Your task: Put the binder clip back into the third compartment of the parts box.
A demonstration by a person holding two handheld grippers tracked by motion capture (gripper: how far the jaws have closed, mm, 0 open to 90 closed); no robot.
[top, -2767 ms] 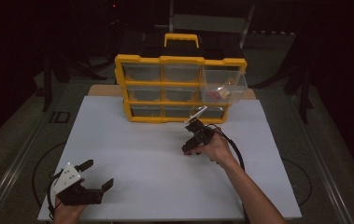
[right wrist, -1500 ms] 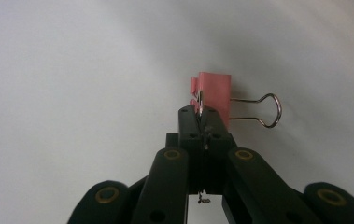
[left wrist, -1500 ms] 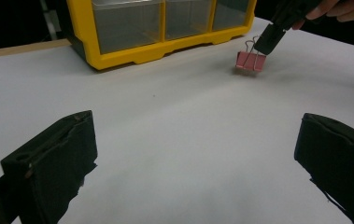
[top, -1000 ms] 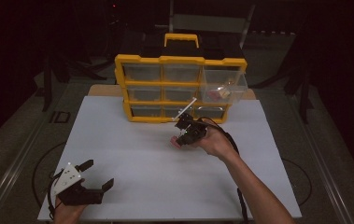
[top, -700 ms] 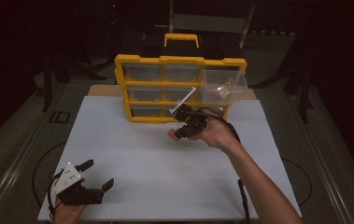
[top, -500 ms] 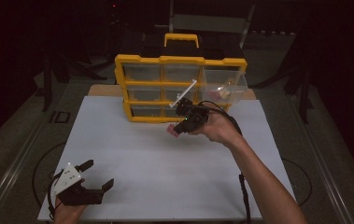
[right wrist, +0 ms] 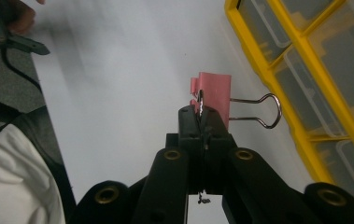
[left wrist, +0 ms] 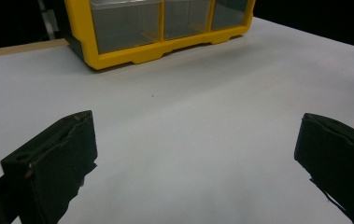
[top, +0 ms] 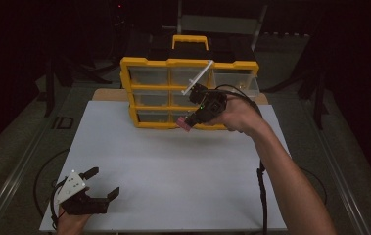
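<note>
A white board covered the tabletop (top: 173,166), with dark, dim room all around it. At its far edge stood a yellow drawer organiser (top: 173,90), its top right drawer (top: 237,83) pulled out. The right claw (top: 189,123) hung above the board just in front of the organiser, clamped shut on one wire handle of a pink binder clip (right wrist: 212,95). In the right gripper view the clip's body stuck out past the jaw tips, its long axis lying across them, and its free wire loop pointed sideways toward the organiser's drawers. The left claw (top: 102,183) sat low at the board's near left corner, jaws spread wide with nothing between them. Bare white board lay open between the two claws.
</note>
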